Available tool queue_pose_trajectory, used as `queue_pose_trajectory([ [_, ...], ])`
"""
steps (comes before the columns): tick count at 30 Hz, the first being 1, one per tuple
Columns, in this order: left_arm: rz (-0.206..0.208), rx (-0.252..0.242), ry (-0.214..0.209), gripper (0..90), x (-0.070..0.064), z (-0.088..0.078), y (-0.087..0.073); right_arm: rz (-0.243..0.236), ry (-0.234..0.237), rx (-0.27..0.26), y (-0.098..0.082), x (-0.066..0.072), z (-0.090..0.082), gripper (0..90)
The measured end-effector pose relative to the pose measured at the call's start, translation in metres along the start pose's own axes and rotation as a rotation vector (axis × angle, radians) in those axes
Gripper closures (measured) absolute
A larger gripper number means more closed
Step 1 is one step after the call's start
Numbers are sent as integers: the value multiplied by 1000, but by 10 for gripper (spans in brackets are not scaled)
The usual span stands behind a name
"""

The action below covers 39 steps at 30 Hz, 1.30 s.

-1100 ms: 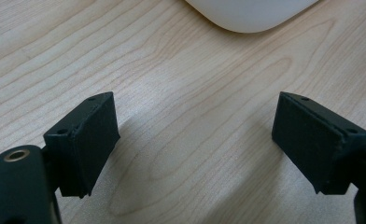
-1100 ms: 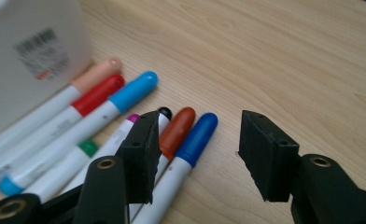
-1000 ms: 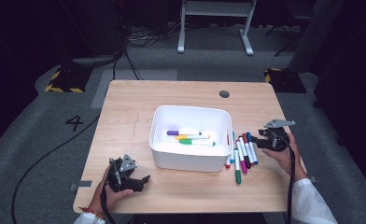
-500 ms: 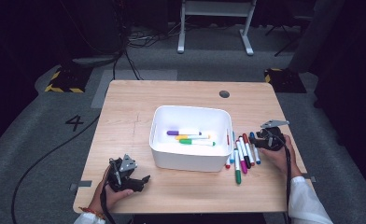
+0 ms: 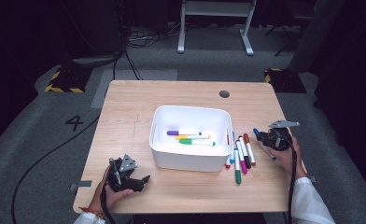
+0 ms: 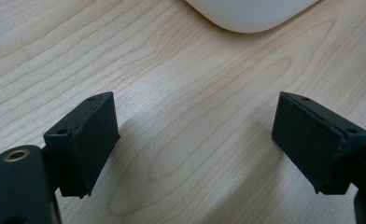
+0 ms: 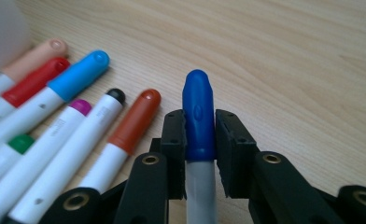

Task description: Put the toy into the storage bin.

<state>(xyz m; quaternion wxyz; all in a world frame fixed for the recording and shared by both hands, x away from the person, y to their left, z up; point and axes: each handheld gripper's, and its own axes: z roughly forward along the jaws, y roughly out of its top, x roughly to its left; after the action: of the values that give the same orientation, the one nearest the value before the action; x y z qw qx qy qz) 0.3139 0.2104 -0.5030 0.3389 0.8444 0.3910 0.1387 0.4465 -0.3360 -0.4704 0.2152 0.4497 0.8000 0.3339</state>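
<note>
Gripping a blue-capped marker (image 7: 198,114) by its cap end, the right gripper (image 7: 199,135) is holding its two jaws pressed against either side of the pen, with the cap tip poking out past them. In the high view the blue-capped marker (image 5: 256,132) is sitting at the right side of the table (image 5: 125,107), just beside the loose row and apart from the bin; whether it is lifted clear of the wood or only just off it is hard to tell.

Next to it, the other markers (image 7: 64,135) are lying side by side on the wood: peach, red, light blue, purple, black, green and brown caps, all close against the right wall of the white bin (image 5: 190,161). Inside the bin, three markers (image 5: 190,137) are already lying on the floor, with purple, yellow and green caps.

Judging from this, the sorting is roughly a third done: three pens are in, one is in the grip and waiting to be carried over the rim, and about seven are remaining on the table.

Further out, the left gripper (image 6: 195,144) is resting near the front left edge, its jaws standing wide apart over bare wood with nothing between them, a corner of the bin showing just ahead
</note>
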Motion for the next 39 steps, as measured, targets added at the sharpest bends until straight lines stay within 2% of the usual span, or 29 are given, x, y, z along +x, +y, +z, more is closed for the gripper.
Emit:
queue_pose_trajectory([
  [1,1,2,0,147,0,0,0,-3,17,-20,4,1,-7,748],
  [3,1,1,0,147,0,0,0,-13,18,-31,6,1,-11,748],
  [7,1,1,0,147,0,0,0,7,34,-56,8,1,-15,748],
  [10,1,1,0,147,0,0,0,-2,39,-74,10,1,-18,748],
  [13,1,1,-1,147,0,0,0,-14,62,-128,19,7,-32,749],
  [18,0,1,0,147,0,0,0,-39,80,-175,30,13,-46,749],
  [19,0,0,0,147,0,0,0,-42,94,-201,36,16,-53,749],
  [22,1,1,-1,147,0,0,0,-52,100,-221,40,20,-60,749],
  [23,0,1,1,147,0,0,0,-62,114,-250,47,25,-68,748],
  [24,1,1,-1,147,0,0,0,-62,114,-250,47,25,-68,748],
  [25,1,1,-1,147,0,0,0,-83,130,-270,55,31,-77,749],
  [28,1,2,0,147,0,0,0,-107,146,-290,63,39,-85,749],
  [29,1,1,-1,147,0,0,0,-129,169,-309,71,47,-93,749],
  [30,1,2,0,147,0,0,0,-129,169,-309,71,47,-93,749],
  [31,1,1,0,147,0,0,0,-152,186,-320,80,55,-101,749],
  [34,1,1,0,147,0,0,0,-168,220,-336,89,63,-107,749],
  [35,1,1,0,147,0,0,0,-196,237,-345,98,70,-112,749],
  [36,1,1,0,147,0,0,0,-196,237,-345,98,70,-112,749],
  [37,2,1,1,147,0,0,0,-212,263,-340,107,79,-115,749],
  [39,2,0,7,148,0,0,0,-225,281,-339,116,90,-117,749],
])
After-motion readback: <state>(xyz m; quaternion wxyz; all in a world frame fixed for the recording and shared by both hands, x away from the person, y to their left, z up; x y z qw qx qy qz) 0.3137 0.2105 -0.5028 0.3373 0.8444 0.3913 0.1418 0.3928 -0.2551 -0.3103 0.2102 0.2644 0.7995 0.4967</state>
